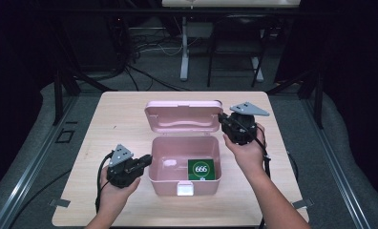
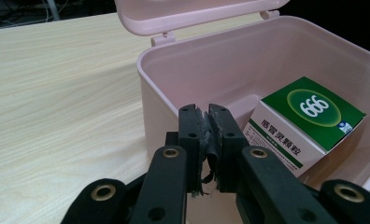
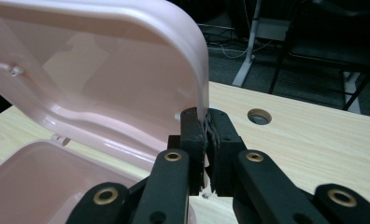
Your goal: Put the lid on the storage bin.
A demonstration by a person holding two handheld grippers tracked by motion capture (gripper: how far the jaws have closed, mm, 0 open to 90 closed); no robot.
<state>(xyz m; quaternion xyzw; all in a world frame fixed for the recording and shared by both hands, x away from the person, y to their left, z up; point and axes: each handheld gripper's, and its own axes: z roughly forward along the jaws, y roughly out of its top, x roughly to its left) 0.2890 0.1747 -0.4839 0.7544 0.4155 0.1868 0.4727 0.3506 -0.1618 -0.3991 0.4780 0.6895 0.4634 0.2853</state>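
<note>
The green box (image 2: 309,123) inside the pink case (image 2: 183,70) carries the number "666" in white inside a lighter green oval on its top face. Its white side panel bears the Chinese characters "感冒灵颗粒" in green; smaller print there is illegible.

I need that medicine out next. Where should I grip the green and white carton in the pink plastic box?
Probably come from above and pinch the green and white carton across its raised upper edge: it leans tilted in the near-right corner of the pink plastic box, whose walls block any side approach.
</note>
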